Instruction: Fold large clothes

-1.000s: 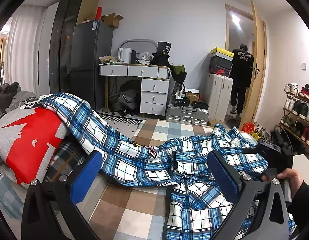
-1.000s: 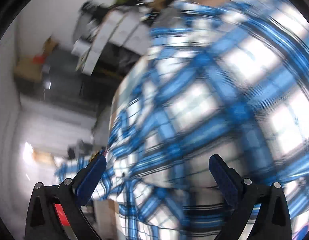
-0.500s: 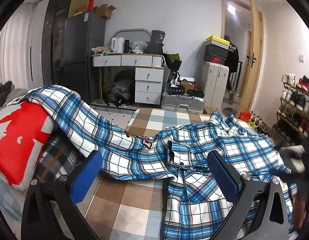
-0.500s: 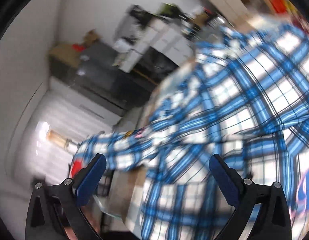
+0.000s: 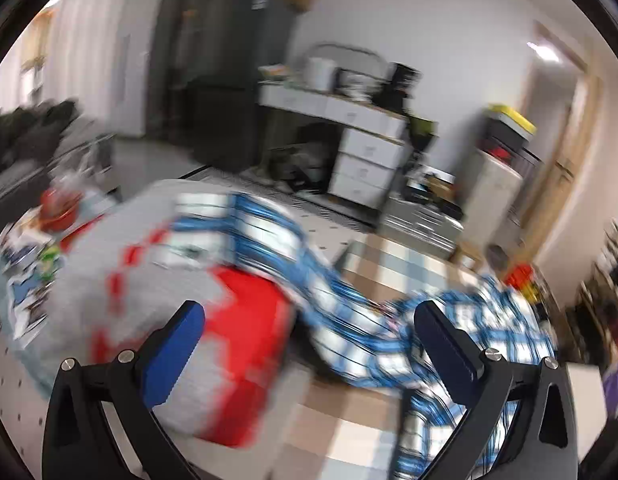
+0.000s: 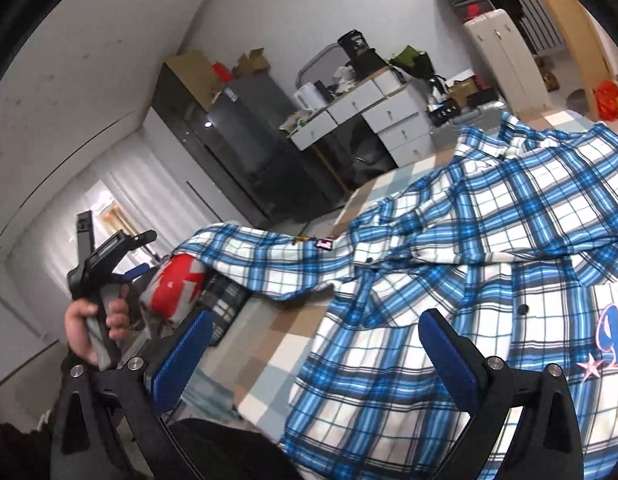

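Right wrist view: the plaid shirt [image 6: 489,240] is spread flat on the checked table [image 6: 277,344], one sleeve stretched left over a red-and-grey pillow [image 6: 177,284]; both tools, right tool [image 6: 315,350] and left tool [image 5: 309,340], are held apart, empty.

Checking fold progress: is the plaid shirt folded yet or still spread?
Spread. The plaid shirt lies open across the checked cover, one sleeve stretched over a red-and-grey cushion.

plaid shirt [image 6: 449,264] | blue-white check | spread open, rumpled | on checkered surface | sleeve draped leftward
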A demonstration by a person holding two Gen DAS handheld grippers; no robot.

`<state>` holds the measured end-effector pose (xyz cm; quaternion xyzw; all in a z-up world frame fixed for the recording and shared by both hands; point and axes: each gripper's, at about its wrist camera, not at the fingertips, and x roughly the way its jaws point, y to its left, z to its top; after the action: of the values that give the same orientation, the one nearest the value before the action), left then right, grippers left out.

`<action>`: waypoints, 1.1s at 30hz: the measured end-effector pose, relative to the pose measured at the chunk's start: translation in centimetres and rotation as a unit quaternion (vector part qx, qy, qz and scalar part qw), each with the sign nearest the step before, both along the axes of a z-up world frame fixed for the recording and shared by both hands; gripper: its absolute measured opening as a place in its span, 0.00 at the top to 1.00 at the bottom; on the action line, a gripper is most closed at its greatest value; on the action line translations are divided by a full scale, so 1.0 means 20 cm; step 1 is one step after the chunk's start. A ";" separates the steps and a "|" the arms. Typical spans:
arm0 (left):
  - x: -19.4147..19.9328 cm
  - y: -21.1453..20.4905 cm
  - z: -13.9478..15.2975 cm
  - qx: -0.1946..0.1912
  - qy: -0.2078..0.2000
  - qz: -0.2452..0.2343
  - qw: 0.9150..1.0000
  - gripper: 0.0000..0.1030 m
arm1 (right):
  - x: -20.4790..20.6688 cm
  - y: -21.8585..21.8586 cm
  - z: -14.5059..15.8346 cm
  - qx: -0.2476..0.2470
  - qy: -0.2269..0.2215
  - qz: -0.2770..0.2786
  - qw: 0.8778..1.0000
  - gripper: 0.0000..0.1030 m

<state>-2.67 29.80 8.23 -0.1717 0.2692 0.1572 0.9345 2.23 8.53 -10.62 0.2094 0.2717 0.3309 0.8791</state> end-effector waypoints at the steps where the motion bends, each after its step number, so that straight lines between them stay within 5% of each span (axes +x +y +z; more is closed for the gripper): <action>1: 0.01 0.07 0.02 -0.019 0.002 0.003 1.000 0.01 | -0.01 0.00 0.00 0.001 -0.003 0.000 1.000 0.00; 8: 0.10 0.44 -0.05 -0.171 0.040 0.030 0.984 0.01 | -0.05 -0.07 0.04 0.018 -0.019 -0.007 1.000 0.00; 14: 0.17 0.52 -0.19 -0.246 0.056 0.002 0.968 0.01 | -0.04 -0.15 0.04 0.061 -0.008 -0.021 0.998 0.00; 26: 0.22 0.62 -0.16 -0.290 0.065 -0.034 0.954 0.03 | 0.03 -0.24 0.00 0.112 0.027 -0.036 0.993 0.00; 28: 0.25 0.60 -0.14 -0.252 0.094 -0.025 0.963 0.36 | 0.03 -0.24 -0.01 0.109 0.028 -0.040 0.993 0.00; 33: 0.24 0.56 -0.11 -0.201 0.126 -0.022 0.971 0.79 | 0.03 -0.24 -0.01 0.109 0.030 -0.042 0.993 0.00</action>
<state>2.23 41.02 6.08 -0.3282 0.4148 0.0994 0.8428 2.82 3.75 -10.76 0.3251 0.2515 0.3148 0.8555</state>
